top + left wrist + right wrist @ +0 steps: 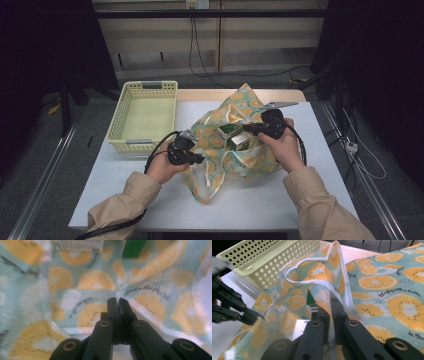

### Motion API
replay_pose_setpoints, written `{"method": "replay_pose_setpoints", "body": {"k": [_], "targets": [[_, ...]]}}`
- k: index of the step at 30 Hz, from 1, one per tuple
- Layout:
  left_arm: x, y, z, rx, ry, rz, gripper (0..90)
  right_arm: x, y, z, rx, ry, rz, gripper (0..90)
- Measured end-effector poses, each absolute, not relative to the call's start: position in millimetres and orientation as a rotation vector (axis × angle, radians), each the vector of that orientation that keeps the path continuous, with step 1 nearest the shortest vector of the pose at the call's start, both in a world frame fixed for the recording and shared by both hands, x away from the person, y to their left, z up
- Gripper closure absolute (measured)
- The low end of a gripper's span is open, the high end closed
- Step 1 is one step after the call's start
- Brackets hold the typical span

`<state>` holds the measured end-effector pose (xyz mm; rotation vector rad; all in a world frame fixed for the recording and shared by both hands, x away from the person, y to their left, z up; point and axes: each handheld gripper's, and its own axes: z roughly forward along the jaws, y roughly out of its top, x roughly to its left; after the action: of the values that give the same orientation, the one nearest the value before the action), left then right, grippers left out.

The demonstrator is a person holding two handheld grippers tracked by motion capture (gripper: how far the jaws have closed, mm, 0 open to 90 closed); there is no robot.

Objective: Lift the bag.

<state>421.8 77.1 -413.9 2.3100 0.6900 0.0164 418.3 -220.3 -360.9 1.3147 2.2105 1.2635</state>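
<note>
A cloth bag [235, 107] printed with orange slices lies open in the middle of the white table [280, 200]. Two green-and-white cartons [229, 131] [241, 141] sit in its mouth. My left gripper [202, 159] is at the bag's left rim. In the left gripper view, this gripper [117, 300] has its jaws together, pinching a fold of the bag [95, 280]. My right gripper [245, 128] is at the right rim. In the right gripper view, my right gripper [330, 302] is shut on the white-edged hem of the bag [387, 282]. A carton [310, 300] shows behind the hem.
An empty pale yellow perforated basket [117, 120] stands at the table's back left, close to the bag. The basket [262, 260] also appears in the right gripper view, with the left gripper [259, 317] at the left. Cables run along the floor beyond the table.
</note>
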Motion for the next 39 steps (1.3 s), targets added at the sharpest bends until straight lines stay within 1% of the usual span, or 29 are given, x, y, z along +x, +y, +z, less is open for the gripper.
{"method": "replay_pose_setpoints", "body": {"k": [2, 3, 4, 7, 19, 28, 32, 35, 39], "targets": [[423.1, 78.1, -403.7, 2.296, 0.689, 0.024, 90.0, 417.8, -221.2, -358.3, 1.316, 2.204, 1.266, 89.1], [422.7, 78.3, -397.6, 2.285, 0.705, 0.05, 90.0, 417.7, -221.5, -356.8, 1.311, 2.204, 1.268, 89.1], [423.7, 78.7, -392.2, 2.262, 0.692, 0.027, 90.0, 417.6, -221.5, -355.5, 1.31, 2.201, 1.268, 89.1], [424.8, 77.6, -372.3, 2.234, 0.676, 0.044, 90.0, 418.1, -221.7, -351.5, 1.302, 2.201, 1.265, 89.2], [435.1, 60.5, -291.0, 2.156, 0.588, 0.16, 90.0, 423.6, -220.9, -319.0, 1.264, 2.168, 1.281, 89.3], [450.4, 57.1, -241.5, 2.06, 0.586, 0.221, 90.0, 430.0, -224.0, -302.9, 1.262, 2.129, 1.312, 89.3], [456.8, 55.2, -219.1, 2.02, 0.581, 0.252, 90.0, 433.4, -224.7, -287.5, 1.244, 2.101, 1.334, 89.3], [460.7, 55.4, -207.3, 1.984, 0.579, 0.251, 90.0, 434.4, -224.9, -276.0, 1.226, 2.066, 1.364, 89.3], [463.0, 52.6, -208.8, 1.995, 0.574, 0.239, 90.0, 435.3, -224.2, -271.9, 1.228, 2.09, 1.374, 89.2]]}}
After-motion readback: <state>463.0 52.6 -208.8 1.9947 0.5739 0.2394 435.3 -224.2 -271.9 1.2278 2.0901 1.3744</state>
